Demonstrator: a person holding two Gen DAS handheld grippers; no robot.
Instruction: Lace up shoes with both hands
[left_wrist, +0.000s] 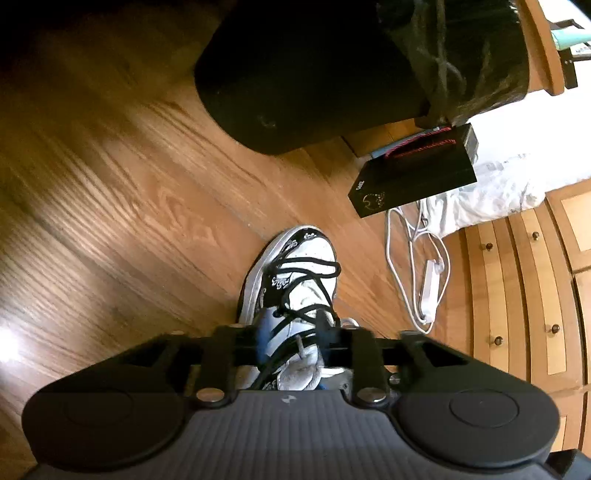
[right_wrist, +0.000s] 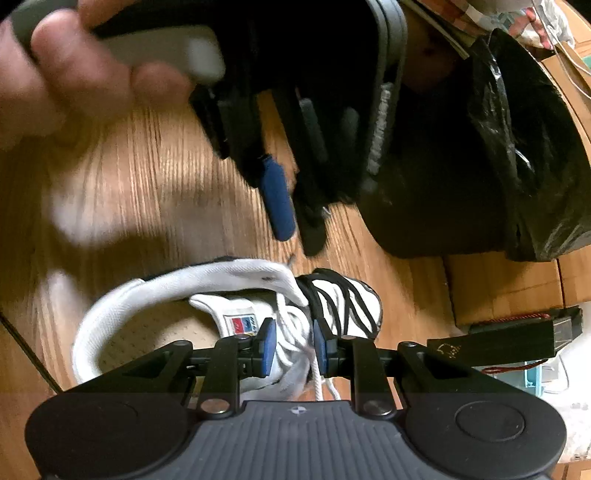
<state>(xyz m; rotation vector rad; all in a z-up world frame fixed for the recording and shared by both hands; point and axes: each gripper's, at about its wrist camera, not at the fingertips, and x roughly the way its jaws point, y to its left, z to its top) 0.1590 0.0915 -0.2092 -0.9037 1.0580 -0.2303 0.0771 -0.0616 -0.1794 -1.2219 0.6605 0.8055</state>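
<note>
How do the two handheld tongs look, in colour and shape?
Both are alike: the right tongs and the left tongs have black arms with silver bolts, two round black discs, a ribbed grey body with a small emblem, and blue pads on the fingers.

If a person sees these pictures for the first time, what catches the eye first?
The white shoe with black laces on the wooden floor, right before both grippers. Next, the black bin with its plastic liner beyond the shoe, and the white cable lying to the shoe's right near the wooden drawers.
</note>
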